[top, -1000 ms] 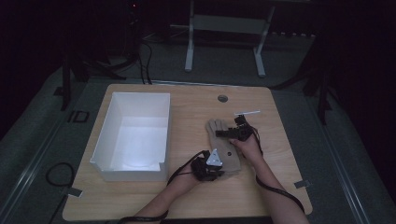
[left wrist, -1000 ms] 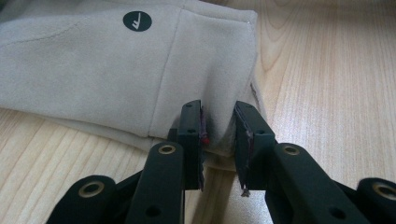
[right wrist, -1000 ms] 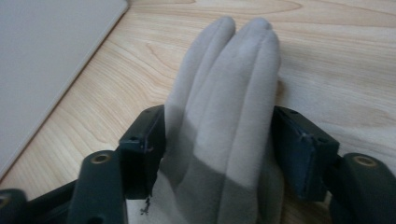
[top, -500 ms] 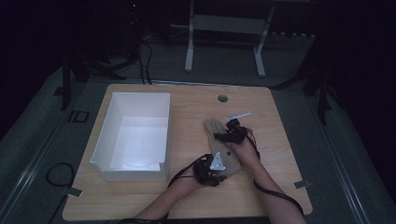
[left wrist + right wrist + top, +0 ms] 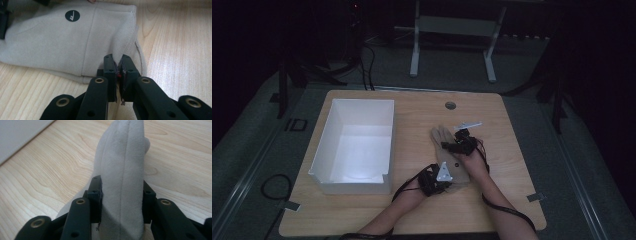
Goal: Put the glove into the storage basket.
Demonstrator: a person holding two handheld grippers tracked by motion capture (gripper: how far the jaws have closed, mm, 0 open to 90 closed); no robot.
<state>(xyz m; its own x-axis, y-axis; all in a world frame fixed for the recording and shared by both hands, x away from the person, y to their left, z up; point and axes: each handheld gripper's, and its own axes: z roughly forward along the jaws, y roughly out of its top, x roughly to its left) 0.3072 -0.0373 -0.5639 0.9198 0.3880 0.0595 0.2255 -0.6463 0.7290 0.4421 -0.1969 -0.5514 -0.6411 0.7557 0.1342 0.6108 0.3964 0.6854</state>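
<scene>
A beige fleece glove (image 5: pixel 443 142) lies flat on the wooden table (image 5: pixel 512 165), right of centre. My left gripper (image 5: pixel 445 182) is at the glove's near end. In the left gripper view its jaws (image 5: pixel 118 66) have just closed and are shut on the hem of the cuff (image 5: pixel 62 42). My right gripper (image 5: pixel 450 146) is at the glove's far end. Its jaws (image 5: pixel 122 187) have just been closing and press both sides of a raised fold of the glove (image 5: pixel 125 145).
A white open box (image 5: pixel 349 182) stands on the left half of the table, close to the left hand. A round grommet (image 5: pixel 450 105) sits near the far edge. Bare wood lies right of the glove and along the front edge.
The right gripper has shifted a little to the left over the glove's far end. The left gripper has stayed at the cuff.
</scene>
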